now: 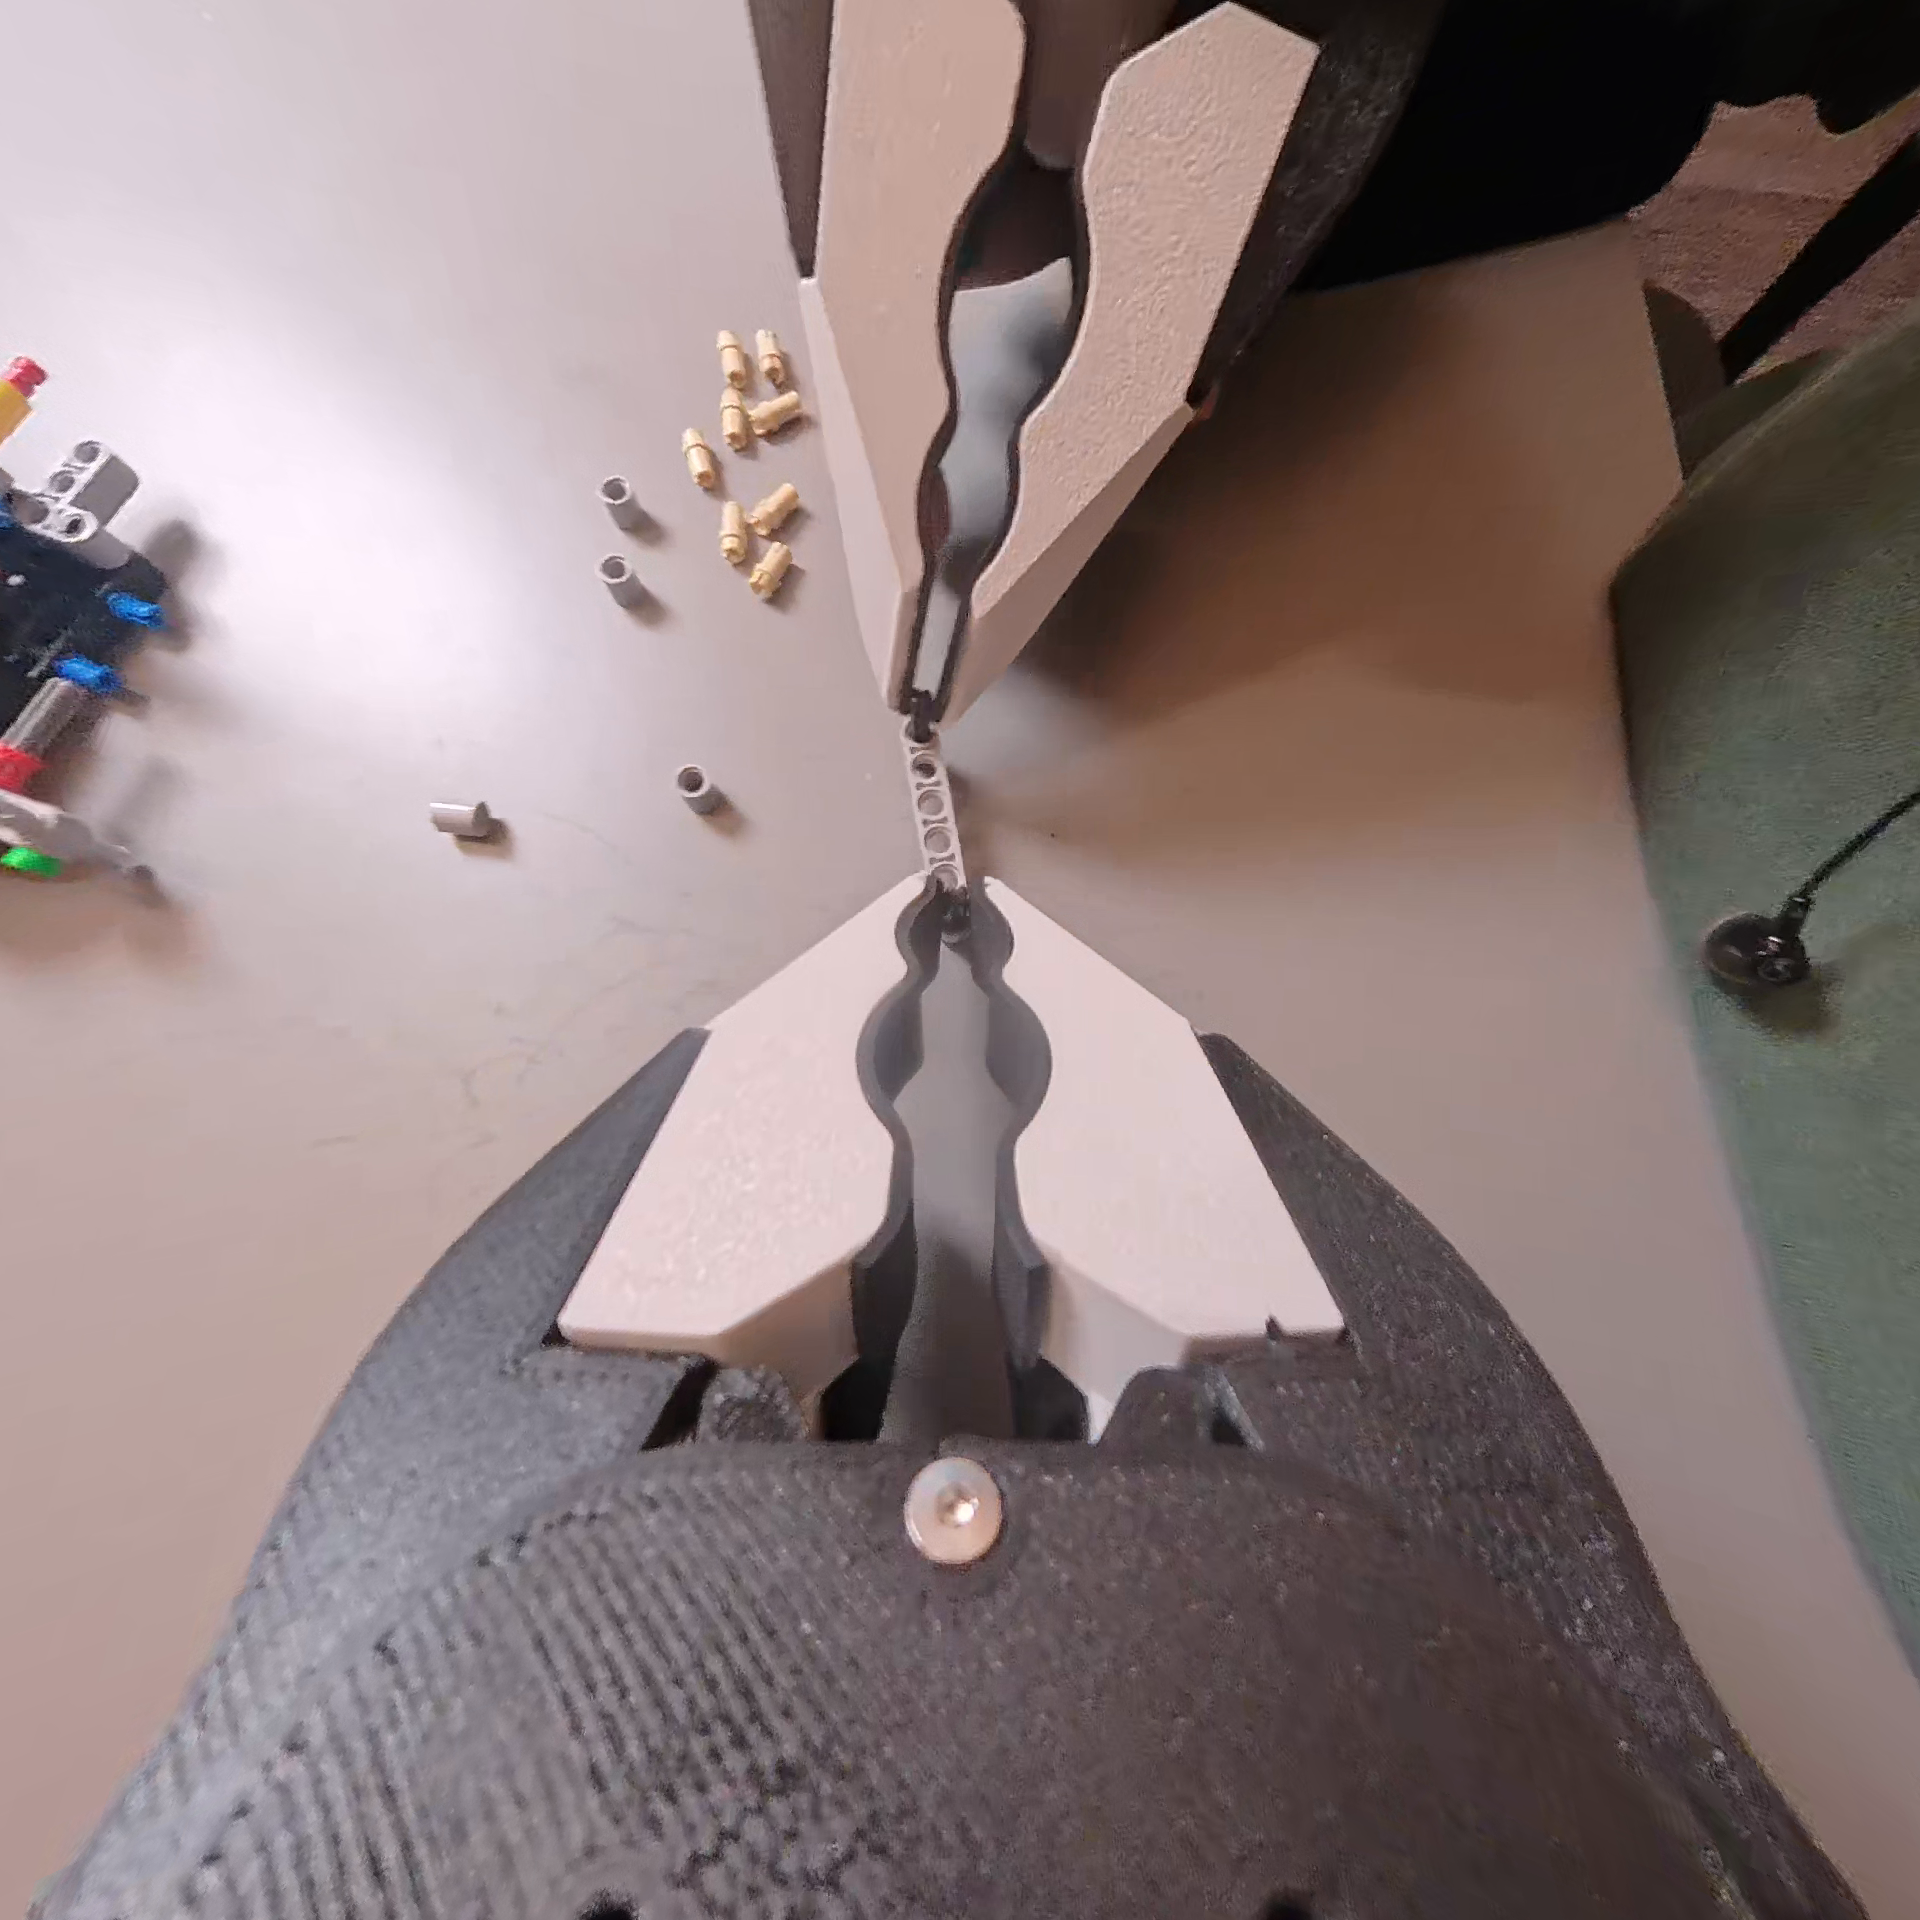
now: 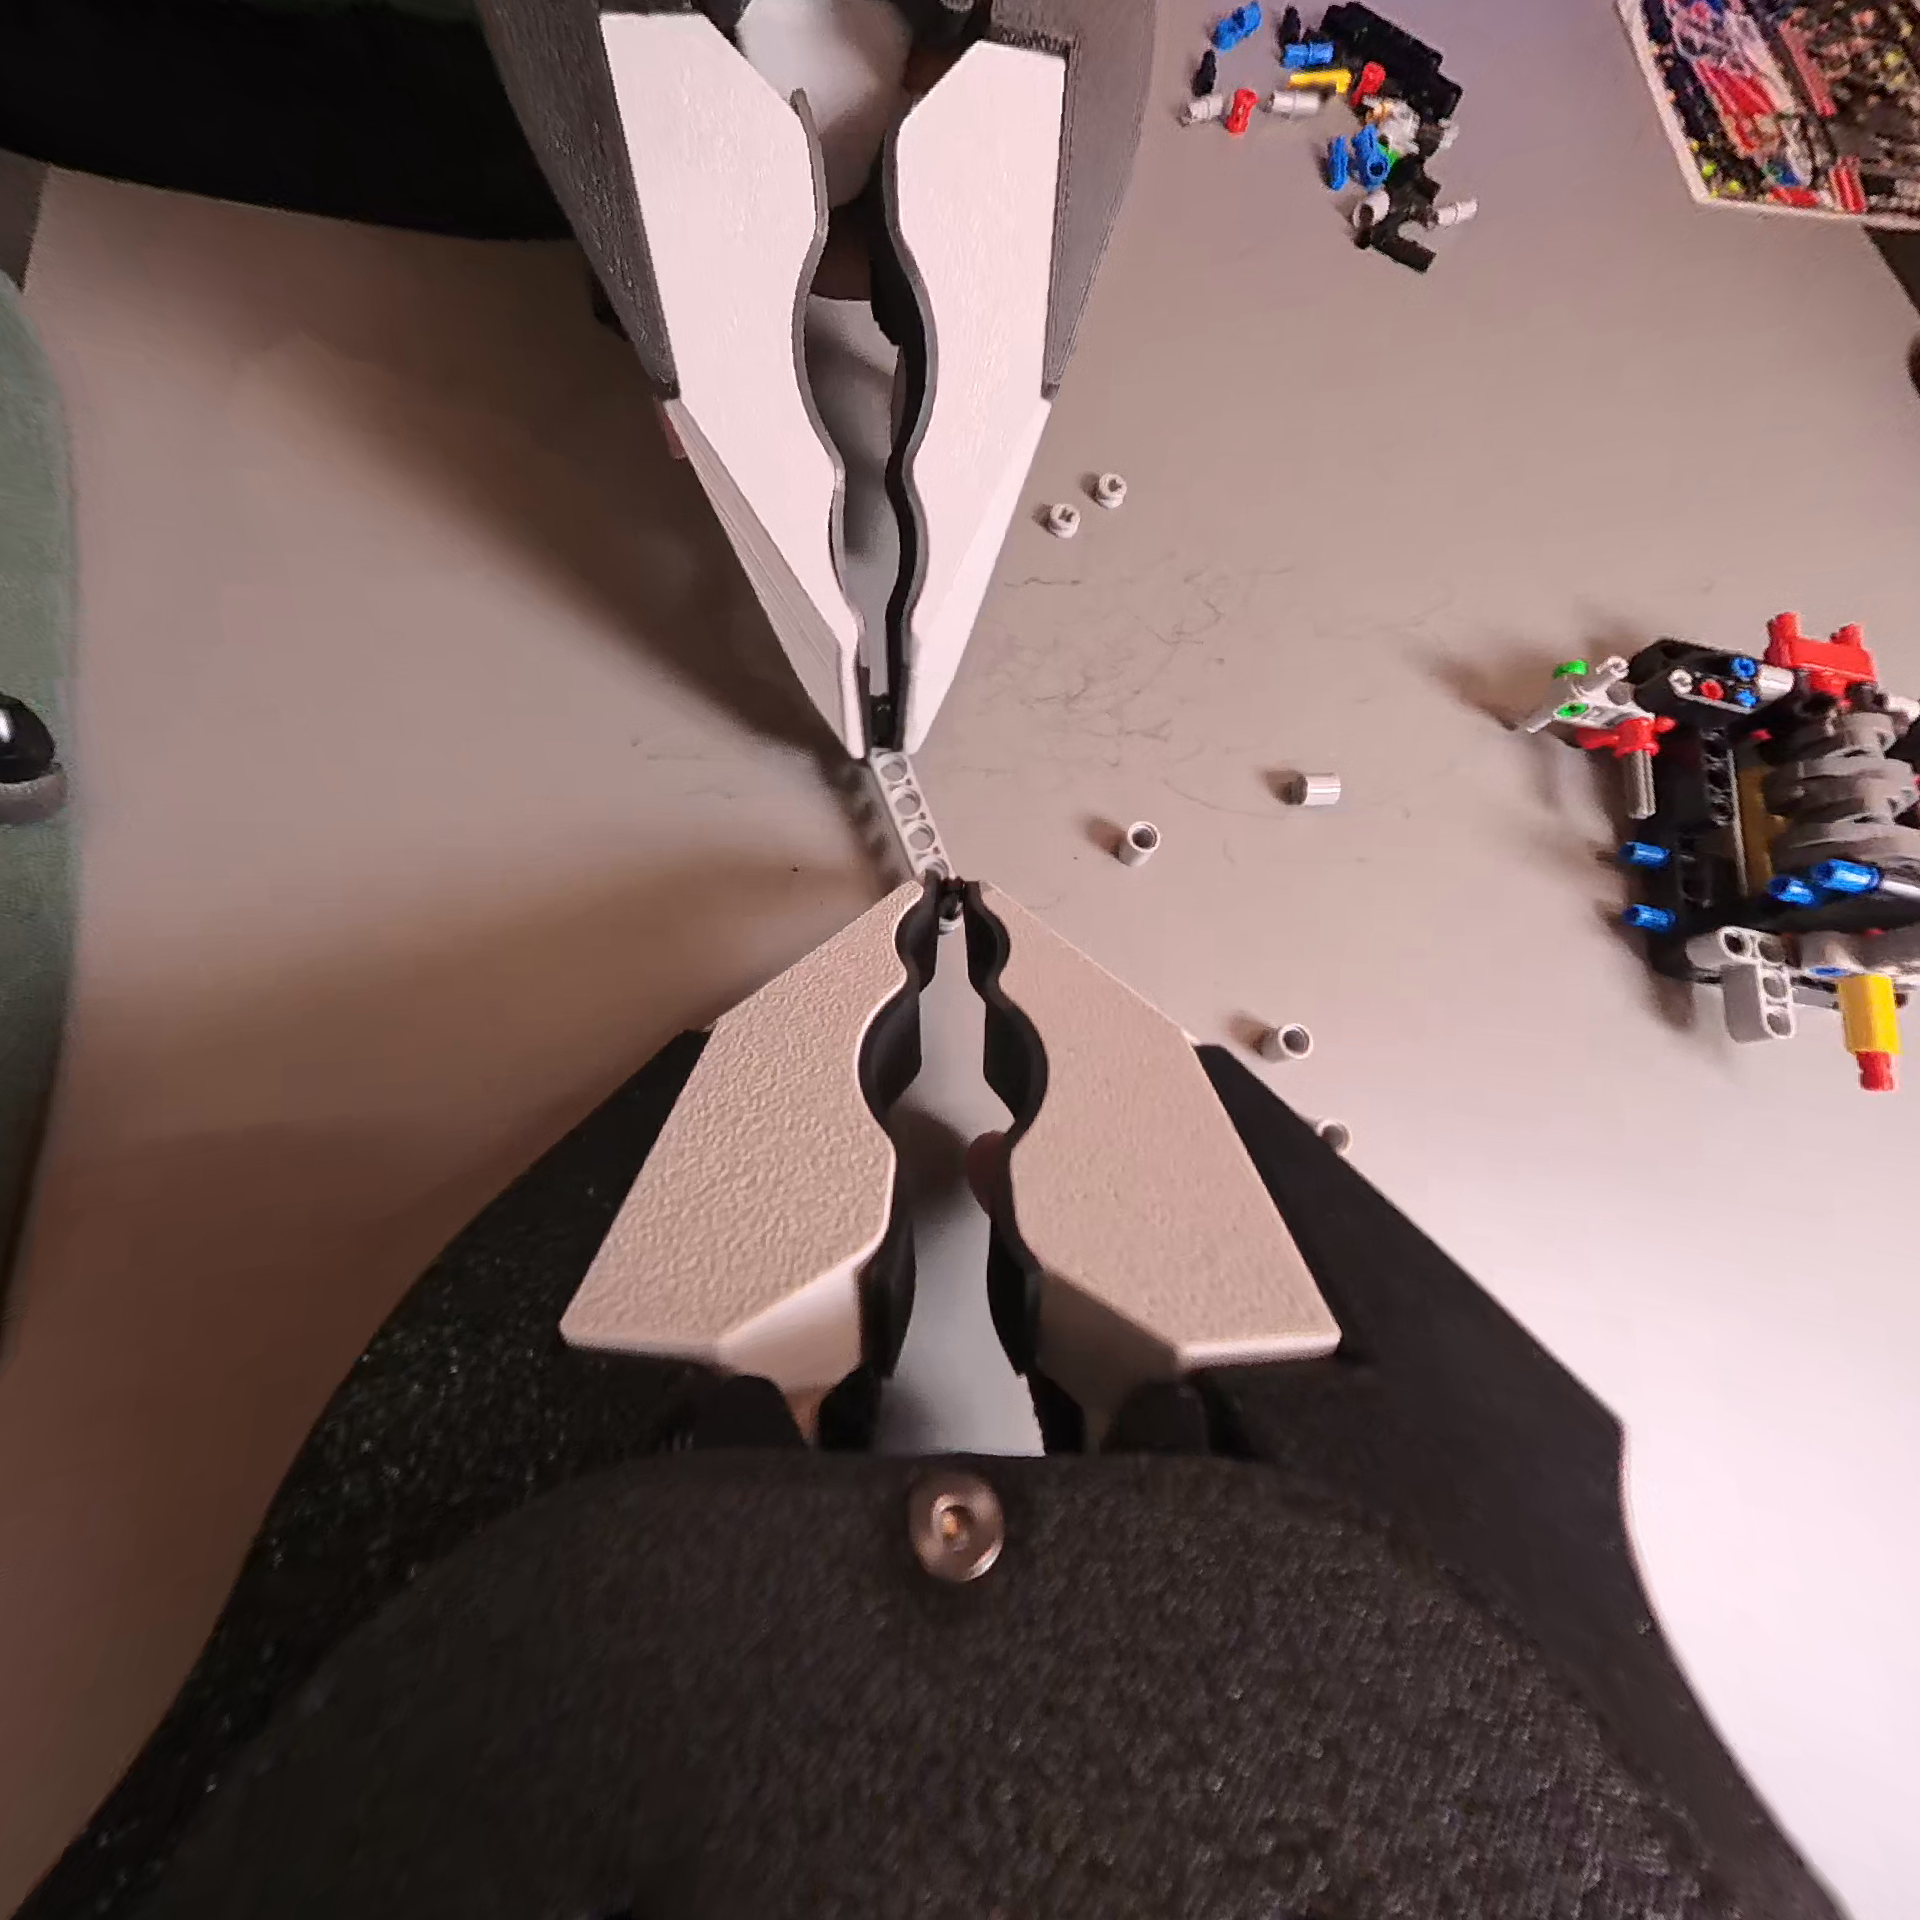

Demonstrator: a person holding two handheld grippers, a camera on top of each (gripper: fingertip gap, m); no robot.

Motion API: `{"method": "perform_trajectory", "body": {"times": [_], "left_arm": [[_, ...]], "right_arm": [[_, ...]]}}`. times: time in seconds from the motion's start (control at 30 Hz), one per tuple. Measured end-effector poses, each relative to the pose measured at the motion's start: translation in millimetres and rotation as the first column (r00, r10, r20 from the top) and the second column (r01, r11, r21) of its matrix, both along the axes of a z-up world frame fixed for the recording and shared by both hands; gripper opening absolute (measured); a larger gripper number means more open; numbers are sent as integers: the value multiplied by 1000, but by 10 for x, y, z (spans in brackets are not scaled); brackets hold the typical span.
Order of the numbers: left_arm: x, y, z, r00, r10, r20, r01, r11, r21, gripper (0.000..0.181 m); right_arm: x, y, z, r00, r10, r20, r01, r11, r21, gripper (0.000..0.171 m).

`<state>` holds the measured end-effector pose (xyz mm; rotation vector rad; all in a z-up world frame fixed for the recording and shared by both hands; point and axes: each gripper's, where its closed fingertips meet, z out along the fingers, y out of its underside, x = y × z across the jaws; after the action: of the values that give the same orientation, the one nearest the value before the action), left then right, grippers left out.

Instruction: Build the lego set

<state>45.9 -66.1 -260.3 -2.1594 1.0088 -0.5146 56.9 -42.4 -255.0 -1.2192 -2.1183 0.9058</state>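
Note:
A thin light-grey beam with holes (image 1: 935, 810) is held above the table between the two grippers, which point at each other. My left gripper (image 1: 951, 914) is shut on the near end of the beam. My right gripper (image 1: 920, 712) comes in from the top and is shut on the far end. In the right wrist view my right gripper (image 2: 951, 899) grips one end of the beam (image 2: 909, 816) and my left gripper (image 2: 883, 738) grips the other. A small black part shows at each grip; what it is I cannot tell.
The part-built model (image 2: 1766, 821) lies at the right on the pale table (image 2: 1351, 520); it also shows in the left wrist view (image 1: 62, 644). Tan pins (image 1: 753, 457) and grey bushes (image 1: 696, 790) lie nearby. A pile of loose parts (image 2: 1351, 125) and a booklet (image 2: 1787, 94) lie farther off. A green cushion (image 1: 1787, 727) borders the table. My two grippers' fingertips are within a few centimetres of each other. Left tips and right tips are each some 20 cm from the part-built model (image 2: 1766, 821).

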Motion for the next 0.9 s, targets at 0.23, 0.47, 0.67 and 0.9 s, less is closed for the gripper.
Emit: {"method": "perform_trajectory", "body": {"times": [0.23,0.47,0.67,0.9], "left_arm": [[-112,79,-39,996,46,-76,-42,998,44,6],[-119,71,-12,996,51,-77,-46,997,60,8],[-465,85,502,985,154,75,-164,976,144,12],[-1393,-139,455,926,364,101,-368,929,26,10]], "right_arm": [[-14,16,-1,998,-64,25,65,998,-15,2],[29,67,126,998,-53,-19,52,997,-59,14],[68,469,404,974,-191,-121,179,978,-105,13],[47,590,438,957,-233,-174,216,970,-111,11]]}}
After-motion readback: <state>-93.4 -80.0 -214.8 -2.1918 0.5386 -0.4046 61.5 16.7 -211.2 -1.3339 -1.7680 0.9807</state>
